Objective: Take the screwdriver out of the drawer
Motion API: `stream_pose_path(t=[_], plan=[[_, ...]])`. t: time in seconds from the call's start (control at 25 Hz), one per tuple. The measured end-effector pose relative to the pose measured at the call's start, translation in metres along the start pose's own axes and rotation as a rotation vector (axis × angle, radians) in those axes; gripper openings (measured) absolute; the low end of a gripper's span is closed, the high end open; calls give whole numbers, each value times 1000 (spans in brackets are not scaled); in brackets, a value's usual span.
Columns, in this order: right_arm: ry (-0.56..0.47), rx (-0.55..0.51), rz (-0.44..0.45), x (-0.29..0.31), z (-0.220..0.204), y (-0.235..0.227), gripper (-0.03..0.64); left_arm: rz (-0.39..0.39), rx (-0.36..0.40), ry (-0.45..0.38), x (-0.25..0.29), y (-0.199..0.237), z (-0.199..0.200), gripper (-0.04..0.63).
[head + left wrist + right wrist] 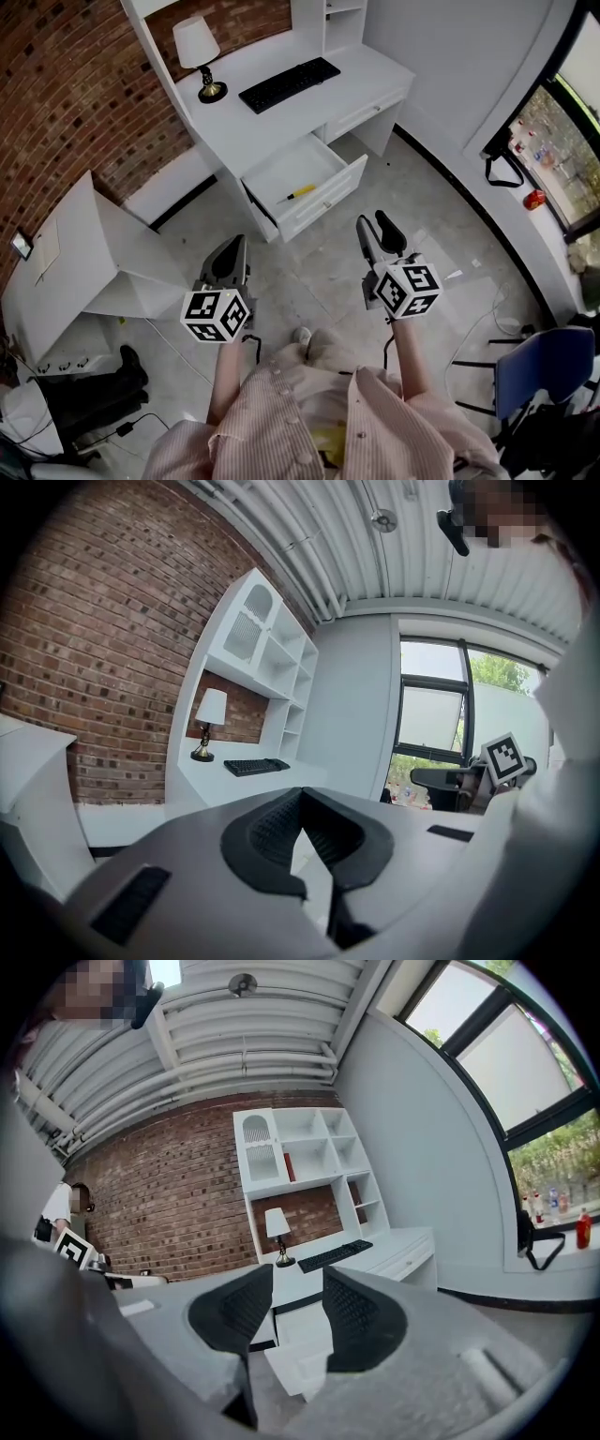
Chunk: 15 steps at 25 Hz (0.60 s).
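The right tongs [373, 223] stand released and empty, and the left tongs [234, 246] are clenched tip to tip on nothing. A person holds both out over the tiled floor at the centre of the head view, well short of the white worktop [234, 131] at upper centre. The drawer [323, 202] under that worktop is pulled fully out toward the person, which leaves its inside in plain sight from above. The yellow-handled screwdriver [301, 193] lies flat on the drawer's bottom near the front panel, untouched and apart from both tongs. With its jaws spread and the drawer framed between them in the right gripper view, the right tool looks set to make the pick. The left seems to have no part in it for now. A black keyboard [289, 84] and a table lamp [202, 56] sit further back on the worktop, clear of the reach.
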State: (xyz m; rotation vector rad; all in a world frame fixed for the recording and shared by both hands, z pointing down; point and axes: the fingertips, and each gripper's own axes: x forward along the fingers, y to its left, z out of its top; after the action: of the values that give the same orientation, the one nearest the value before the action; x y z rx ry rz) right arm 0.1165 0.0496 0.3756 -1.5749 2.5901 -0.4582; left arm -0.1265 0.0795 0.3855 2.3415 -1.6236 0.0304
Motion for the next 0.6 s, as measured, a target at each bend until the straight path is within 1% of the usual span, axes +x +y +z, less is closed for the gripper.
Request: stream_pose_path(t=[0.32,0.6], plan=[[28,14,13,38,1,-23,149,10,-12,38,35,14,-6,0],[110,14,125,104,-7,-35,149,68,-43,62,76,40,-11,0]])
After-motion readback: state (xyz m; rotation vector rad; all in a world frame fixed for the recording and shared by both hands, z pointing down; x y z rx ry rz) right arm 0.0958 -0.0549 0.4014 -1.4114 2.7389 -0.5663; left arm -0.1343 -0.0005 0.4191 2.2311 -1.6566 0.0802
